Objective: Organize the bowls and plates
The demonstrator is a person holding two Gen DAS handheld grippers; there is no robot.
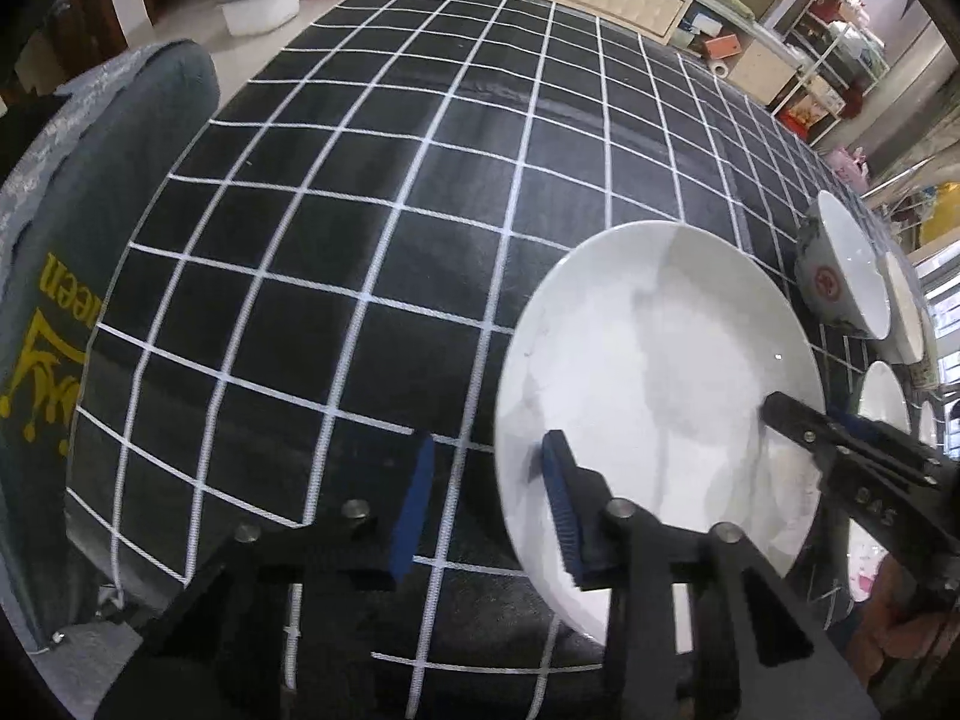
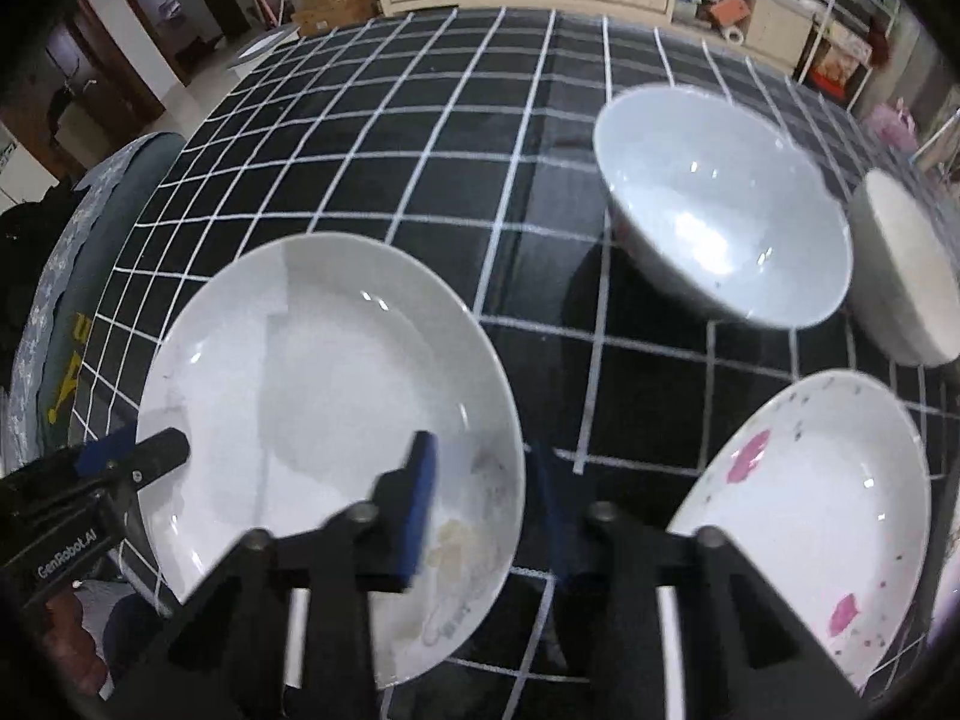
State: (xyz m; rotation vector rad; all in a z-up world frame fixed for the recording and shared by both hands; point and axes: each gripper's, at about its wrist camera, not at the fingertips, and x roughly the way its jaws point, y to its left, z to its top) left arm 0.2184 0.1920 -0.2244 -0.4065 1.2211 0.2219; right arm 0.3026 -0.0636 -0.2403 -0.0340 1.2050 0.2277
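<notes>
Plates and bowls lay spread on the worktop point(image 2: 420, 138), which was covered by a black cloth with a white grid. A plain white plate point(image 2: 324, 420) sat directly ahead of both claws. The left claw point(image 1: 489, 516) was spread, its right finger over the plate's left rim and its left finger out over bare cloth; nothing was pinched. The right claw point(image 2: 480, 510) was also spread, with the plate's right rim lying between its fingers and not yet clamped. To the right of the right claw lay a flowered plate point(image 2: 828, 510); ahead and to its right stood a white bowl point(image 2: 720, 204), with a second bowl point(image 2: 906, 270) just beyond that, near the worktop's edge. In the left view the white bowl showed a red mark on its outer wall.

Judgement: the crockery appeared glazed, so stiff, slippery and liable to chip or break. The sound hold would be on the rim, pads well over the lip, with the plate lifted level. Faint residue showed near the plate's near edge.
</notes>
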